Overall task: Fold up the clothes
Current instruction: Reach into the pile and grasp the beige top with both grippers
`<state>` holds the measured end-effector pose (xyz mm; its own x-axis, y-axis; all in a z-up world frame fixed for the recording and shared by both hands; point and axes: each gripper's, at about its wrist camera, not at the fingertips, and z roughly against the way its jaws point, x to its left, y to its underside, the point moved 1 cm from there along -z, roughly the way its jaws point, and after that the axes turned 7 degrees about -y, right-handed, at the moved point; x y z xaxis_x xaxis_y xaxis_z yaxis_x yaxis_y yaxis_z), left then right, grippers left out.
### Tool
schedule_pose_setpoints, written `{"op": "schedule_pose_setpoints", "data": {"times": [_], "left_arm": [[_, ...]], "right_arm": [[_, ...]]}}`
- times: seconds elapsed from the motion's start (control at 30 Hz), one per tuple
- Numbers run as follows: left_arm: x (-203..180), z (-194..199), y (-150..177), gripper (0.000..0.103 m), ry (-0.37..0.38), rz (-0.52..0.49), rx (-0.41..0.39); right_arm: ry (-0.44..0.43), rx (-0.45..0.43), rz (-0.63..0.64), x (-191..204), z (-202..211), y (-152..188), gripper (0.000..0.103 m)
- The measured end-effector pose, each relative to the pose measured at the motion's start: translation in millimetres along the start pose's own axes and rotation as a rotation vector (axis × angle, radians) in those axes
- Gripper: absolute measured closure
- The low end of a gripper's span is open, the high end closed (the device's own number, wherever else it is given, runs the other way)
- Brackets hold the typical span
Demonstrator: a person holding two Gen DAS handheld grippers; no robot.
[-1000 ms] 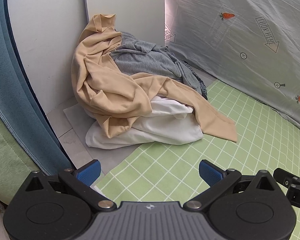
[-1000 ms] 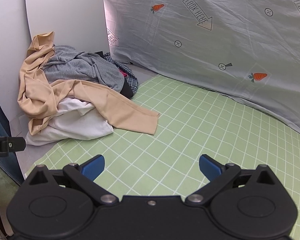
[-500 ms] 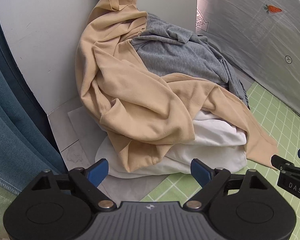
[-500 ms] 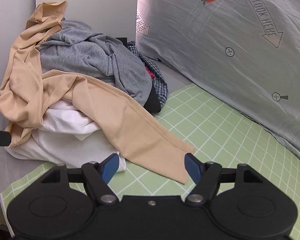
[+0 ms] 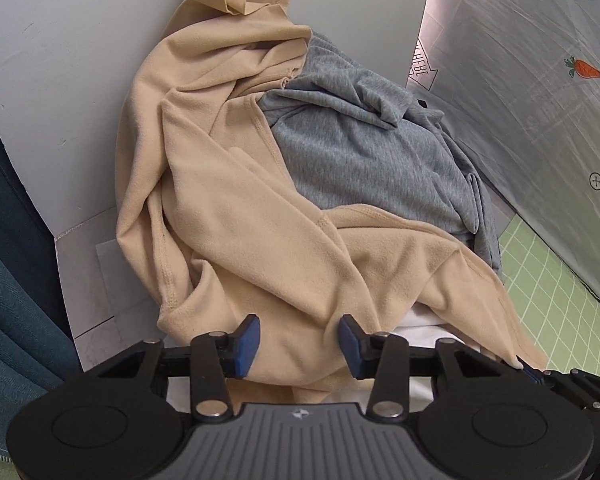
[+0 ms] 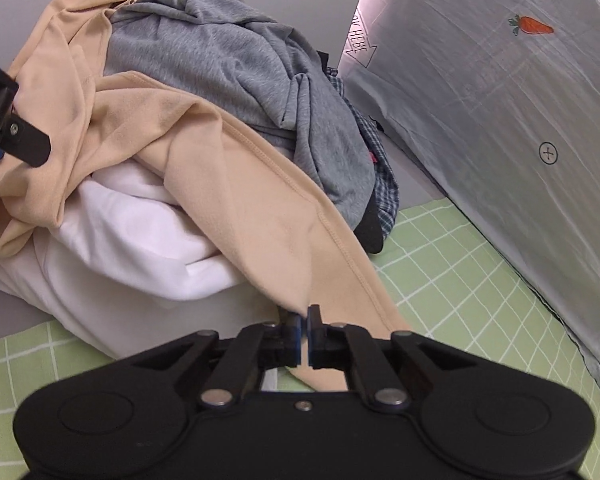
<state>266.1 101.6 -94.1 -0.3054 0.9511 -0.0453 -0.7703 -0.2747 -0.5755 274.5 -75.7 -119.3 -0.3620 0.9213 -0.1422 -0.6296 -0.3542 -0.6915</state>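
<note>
Now right gripper (image 6: 304, 330) jaws have clamped the tan garment (image 6: 236, 200); left gripper (image 5: 299, 346) jaws closing around it.

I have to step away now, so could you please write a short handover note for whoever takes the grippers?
Right gripper: shut on the sleeve end of the beige top.
Left gripper: jaws closing around a bunch of the same beige top, pads not yet pressing.
Pile in the corner: beige top draped over the grey garment and white garment, at the edge of the green checked mat.
Done: nothing folded.
Left: lift the beige top clear, spread it, fold it, then the rest.
</note>
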Motion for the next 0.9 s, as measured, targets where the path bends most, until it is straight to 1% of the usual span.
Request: {"op": "schedule_pose_setpoints", "data": {"times": [0.07, 0.17, 0.27, 0.33, 0.4, 0.43, 0.47, 0.5, 0.53, 0.57, 0.63, 0.67, 0.77, 0.8, 0.87, 0.9], "left_arm": [[-2.9, 2.0, 0.8, 0.081, 0.012, 0.005, 0.003], [-11.1, 10.4, 5.8, 0.081, -0.008, -0.040, -0.019], [-10.4, 21.2, 12.5, 0.079, -0.015, -0.048, -0.036], [-4.4, 27.9, 16.3, 0.075, -0.024, -0.036, -0.052], [2.1, 32.1, 18.4, 0.060, -0.055, -0.020, -0.073], [5.8, 33.3, 18.8, 0.057, -0.077, -0.011, -0.086], [9.2, 33.5, 19.3, 0.052, -0.099, -0.002, -0.095], [12.6, 32.1, 19.2, 0.043, -0.121, 0.007, -0.101], [16.2, 29.6, 18.5, 0.038, -0.139, 0.019, -0.102], [19.7, 26.8, 17.5, 0.033, -0.155, 0.031, -0.102], [25.2, 21.4, 14.6, 0.032, -0.178, 0.054, -0.102], [26.3, 18.9, 12.1, 0.032, -0.182, 0.063, -0.102], [28.8, 11.8, 4.9, 0.024, -0.191, 0.085, -0.104], [27.9, 9.4, 2.7, 0.022, -0.193, 0.086, -0.106], [25.2, 3.3, -2.1, 0.022, -0.188, 0.083, -0.104], [23.6, -0.2, -4.6, 0.022, -0.181, 0.080, -0.102]], "right_arm": [[0.032, -0.049, -0.041, -12.3, 14.8, 0.1, 0.101], [0.085, -0.112, -0.128, -37.5, 41.3, 3.0, 0.101], [0.140, -0.158, -0.199, -60.4, 69.1, 7.6, 0.102], [0.197, -0.184, -0.211, -71.3, 86.1, 14.8, 0.102], [0.339, -0.195, -0.245, -85.0, 102.9, 25.4, 0.103], [0.413, -0.205, -0.274, -96.5, 109.6, 30.7, 0.103], [0.475, -0.192, -0.322, -115.1, 114.6, 36.7, 0.103], [0.514, -0.167, -0.384, -136.6, 118.2, 43.6, 0.103], [0.539, -0.147, -0.445, -155.6, 121.0, 51.1, 0.103], [0.547, -0.120, -0.488, -172.3, 123.2, 59.4, 0.103], [0.548, -0.072, -0.552, -199.0, 126.2, 74.2, 0.103], [0.539, -0.057, -0.568, -204.7, 125.9, 79.6, 0.103], [0.476, -0.017, -0.571, -202.8, 115.7, 87.9, 0.100], [0.442, -0.003, -0.572, -197.3, 107.3, 89.4, 0.096], [0.358, 0.021, -0.581, -183.3, 86.7, 89.9, 0.085], [0.318, 0.033, -0.578, -174.7, 75.9, 90.9, 0.073]]}}
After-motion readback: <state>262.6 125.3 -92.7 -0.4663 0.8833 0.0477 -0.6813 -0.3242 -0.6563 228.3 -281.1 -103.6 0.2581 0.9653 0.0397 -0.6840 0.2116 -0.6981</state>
